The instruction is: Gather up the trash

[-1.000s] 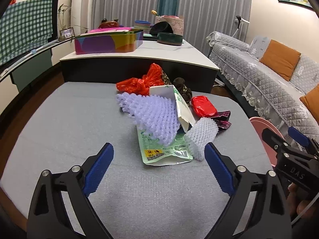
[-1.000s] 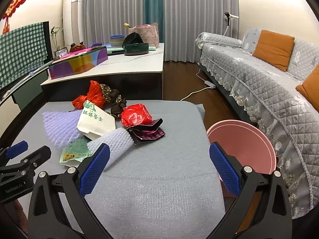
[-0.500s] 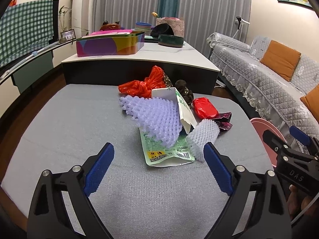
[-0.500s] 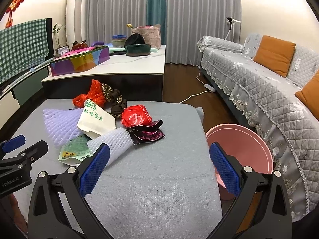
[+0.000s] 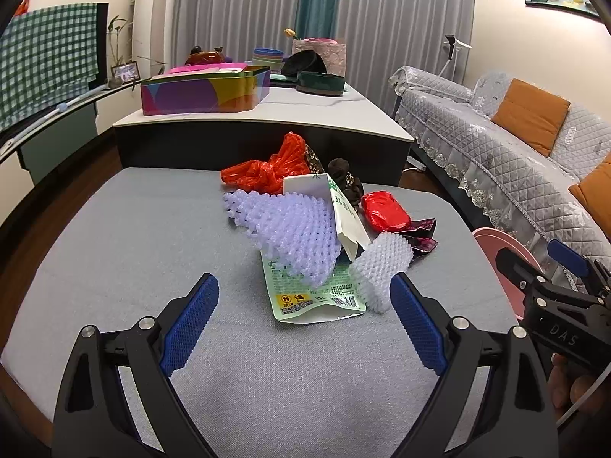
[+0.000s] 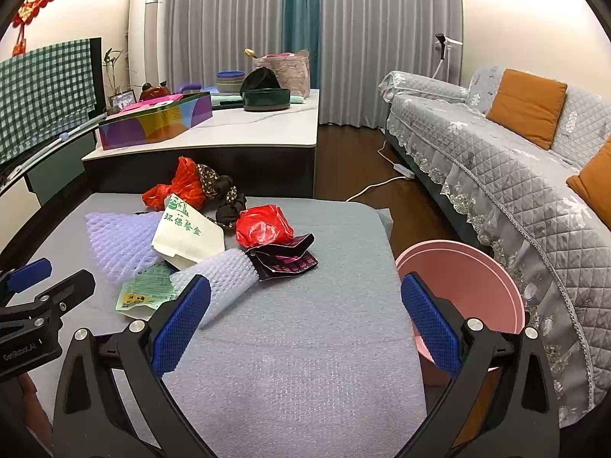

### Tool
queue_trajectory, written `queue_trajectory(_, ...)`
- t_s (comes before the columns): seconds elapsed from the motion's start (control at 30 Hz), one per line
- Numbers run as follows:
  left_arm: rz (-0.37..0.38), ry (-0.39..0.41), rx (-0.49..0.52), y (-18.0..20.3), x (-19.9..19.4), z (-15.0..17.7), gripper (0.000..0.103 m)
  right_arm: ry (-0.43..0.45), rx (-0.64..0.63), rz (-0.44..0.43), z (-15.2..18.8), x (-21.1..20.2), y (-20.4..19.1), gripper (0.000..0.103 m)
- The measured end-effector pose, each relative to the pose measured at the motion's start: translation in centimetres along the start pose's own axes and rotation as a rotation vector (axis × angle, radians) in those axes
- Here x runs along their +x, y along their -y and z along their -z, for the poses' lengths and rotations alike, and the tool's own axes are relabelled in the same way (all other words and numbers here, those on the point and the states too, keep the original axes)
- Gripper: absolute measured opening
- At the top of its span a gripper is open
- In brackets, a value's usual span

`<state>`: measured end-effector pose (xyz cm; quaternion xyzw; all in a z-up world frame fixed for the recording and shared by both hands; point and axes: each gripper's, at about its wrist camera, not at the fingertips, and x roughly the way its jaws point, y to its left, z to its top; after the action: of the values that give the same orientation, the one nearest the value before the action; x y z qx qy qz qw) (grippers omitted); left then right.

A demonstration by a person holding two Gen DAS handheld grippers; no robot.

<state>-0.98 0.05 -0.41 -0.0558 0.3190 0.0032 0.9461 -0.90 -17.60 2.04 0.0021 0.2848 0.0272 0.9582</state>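
A pile of trash lies on the grey padded table (image 5: 145, 236): a purple foam net (image 5: 290, 225), a white foam net (image 5: 382, 263), a green-printed plastic pouch (image 5: 309, 297), a white paper box (image 6: 189, 234), an orange bag (image 5: 267, 170), a red wrapper (image 6: 263, 227) and a dark maroon wrapper (image 6: 284, 259). A pink bin (image 6: 462, 286) stands at the table's right edge. My left gripper (image 5: 303, 324) is open and empty, just short of the pouch. My right gripper (image 6: 305, 320) is open and empty, between the white foam net and the bin.
A white-topped low table (image 6: 248, 129) with a colourful box (image 5: 202, 91) and bowls stands behind. A grey quilted sofa (image 6: 515, 168) with orange cushions runs along the right. A power strip cable (image 6: 382, 183) lies on the dark wooden floor.
Both grippers have edged slightly forward toward the trash pile. Both stay open and empty; the trash has not moved.
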Motion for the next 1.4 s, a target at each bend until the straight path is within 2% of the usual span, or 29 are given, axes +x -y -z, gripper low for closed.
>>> queue_trajectory(0.4, 0.002, 0.003, -0.003, 0.0, 0.0, 0.0, 0.088, -0.003, 0.005, -0.015, 0.1, -0.1, -0.1, 0.098)
queue_trajectory(0.47, 0.004, 0.005, -0.004, 0.1, -0.1, -0.1, 0.088, -0.002, 0.004, -0.021, 0.1, -0.1, -0.2, 0.094)
queue_trajectory(0.7, 0.020, 0.005, -0.003, 0.1, -0.1, -0.1, 0.069, -0.005, 0.016, -0.042, 0.0, -0.2, 0.0, 0.082)
queue_trajectory(0.87, 0.012, 0.020, -0.019, -0.4, -0.4, -0.4, 0.059, -0.022, 0.039, -0.102, 0.0, 0.3, -0.2, 0.071)
queue_trajectory(0.97, 0.005, 0.032, -0.022, -0.8, -0.2, -0.7, 0.058, -0.031, 0.047, -0.135, 0.1, 1.0, -0.6, 0.070)
queue_trajectory(1.13, 0.016, 0.040, -0.022, -1.6, 0.7, -1.5, 0.048, -0.054, 0.039, -0.163, 0.3, 3.0, -1.6, 0.069)
queue_trajectory(1.4, 0.019, 0.011, -0.058, -3.4, 3.6, -2.2, 0.048, -0.131, 0.024, -0.214, 0.5, 6.8, -3.7, 0.071)
